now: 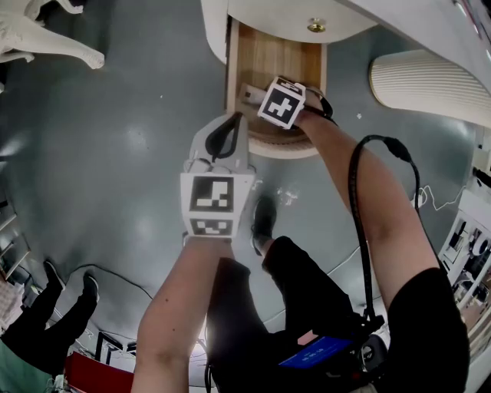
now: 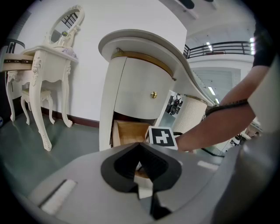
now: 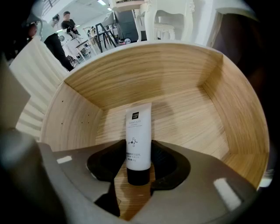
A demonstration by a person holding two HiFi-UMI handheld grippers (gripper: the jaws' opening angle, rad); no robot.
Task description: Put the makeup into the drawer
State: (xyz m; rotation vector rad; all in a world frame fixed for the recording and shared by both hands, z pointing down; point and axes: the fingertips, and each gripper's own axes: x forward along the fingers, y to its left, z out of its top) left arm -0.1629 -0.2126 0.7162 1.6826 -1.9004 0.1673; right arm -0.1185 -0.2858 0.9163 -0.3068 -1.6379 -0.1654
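Starting at the left of the head view: the left gripper [image 1: 224, 140] hangs over the grey floor just below the drawer. Its jaws are pinched together at the tips with nothing in them, so it's basically parked.

Up from it at top centre, the wooden drawer [image 1: 265, 54] is pulled out of the white cabinet [image 1: 268, 15].

Moving right, the right gripper [image 3: 139, 151] points down into the drawer. In its own view the makeup tube [image 3: 138, 127] sits dead centre, a white body with a black cap [image 3: 139, 175] and the cap end nearest the jaws. The jaws are roughly half closed, with the pads snug on both sides of the tube's lower body just above the cap, so I'd call that held. The tube is inside the drawer walls. I can't tell if it's resting on the wood bottom yet.

My take on how it handles:
- **Weight:** it looks light, and it shouldn't break if it drops a little.
- **Body:** soft, squeezy plastic, probably a bit slick, so a hard pinch mid-body would just dent it or let it slide.
- **Where to grab:** the stiff bit down by the cap looks like the best place, and that's about where it's being held now.
- **Release:** letting go should only need a small opening.
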